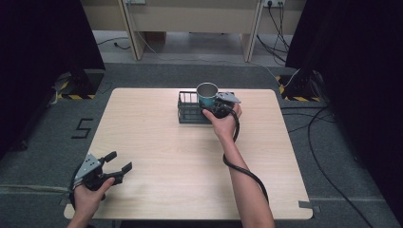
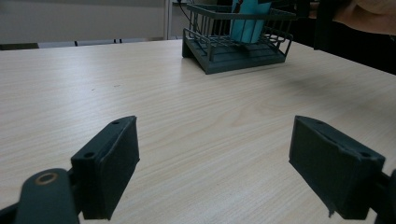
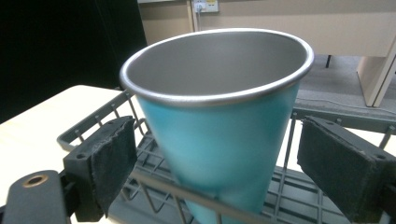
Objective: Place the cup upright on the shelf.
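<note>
- One teal cup (image 1: 207,94) with a metal rim stands upright in one dark wire basket (image 1: 189,109) at the far middle of the counter (image 1: 157,142).
- Right tongs (image 3: 212,163) are spread wide on either side of the cup, not touching it.
- Left tongs (image 1: 119,162) gape empty at the near left corner.

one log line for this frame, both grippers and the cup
left gripper: open, idle, near table edge | right gripper: open around cup | cup: teal, upright in wire basket
</note>
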Demonstrator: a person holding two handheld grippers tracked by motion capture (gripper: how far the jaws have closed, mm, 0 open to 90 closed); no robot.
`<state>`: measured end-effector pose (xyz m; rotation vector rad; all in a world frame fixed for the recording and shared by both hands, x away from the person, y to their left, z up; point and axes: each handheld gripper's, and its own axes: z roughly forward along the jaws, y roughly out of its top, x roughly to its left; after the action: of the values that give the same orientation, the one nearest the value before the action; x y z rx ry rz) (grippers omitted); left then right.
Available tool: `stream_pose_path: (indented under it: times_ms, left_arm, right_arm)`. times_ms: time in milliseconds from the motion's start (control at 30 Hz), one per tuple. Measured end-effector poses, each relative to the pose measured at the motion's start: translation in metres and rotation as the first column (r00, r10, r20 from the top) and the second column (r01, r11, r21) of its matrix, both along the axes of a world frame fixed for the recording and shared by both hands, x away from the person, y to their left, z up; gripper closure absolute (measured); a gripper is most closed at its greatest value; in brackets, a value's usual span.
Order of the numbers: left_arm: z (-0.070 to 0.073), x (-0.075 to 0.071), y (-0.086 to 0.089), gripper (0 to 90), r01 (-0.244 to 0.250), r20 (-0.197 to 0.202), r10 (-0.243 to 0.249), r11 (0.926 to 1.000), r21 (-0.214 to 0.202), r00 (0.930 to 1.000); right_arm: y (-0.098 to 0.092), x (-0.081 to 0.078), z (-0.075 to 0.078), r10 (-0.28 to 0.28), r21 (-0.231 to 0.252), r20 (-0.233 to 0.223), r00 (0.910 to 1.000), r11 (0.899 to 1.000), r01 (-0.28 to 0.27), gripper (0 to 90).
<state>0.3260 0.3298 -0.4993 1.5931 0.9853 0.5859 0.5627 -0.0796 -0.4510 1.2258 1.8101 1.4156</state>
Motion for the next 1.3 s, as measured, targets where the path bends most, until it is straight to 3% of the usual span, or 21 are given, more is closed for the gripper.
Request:
stream_pose_path:
  times_ms: [667, 1300]
  left_arm:
    - [0.000, 0.000, 0.000, 15.4, -0.001, -0.001, 0.001, 1.0000, 0.002, 1.0000]
    - [0.000, 0.000, 0.000, 15.3, -0.003, 0.000, 0.003, 1.0000, 0.003, 1.0000]
  right_arm:
    - [-0.010, -0.028, 0.009, 0.045, -0.037, 0.014, 0.9989, 0.998, -0.044, 14.7]
    - [-0.025, -0.052, 0.012, 0.061, -0.032, 0.012, 0.9981, 0.998, -0.061, 15.6]
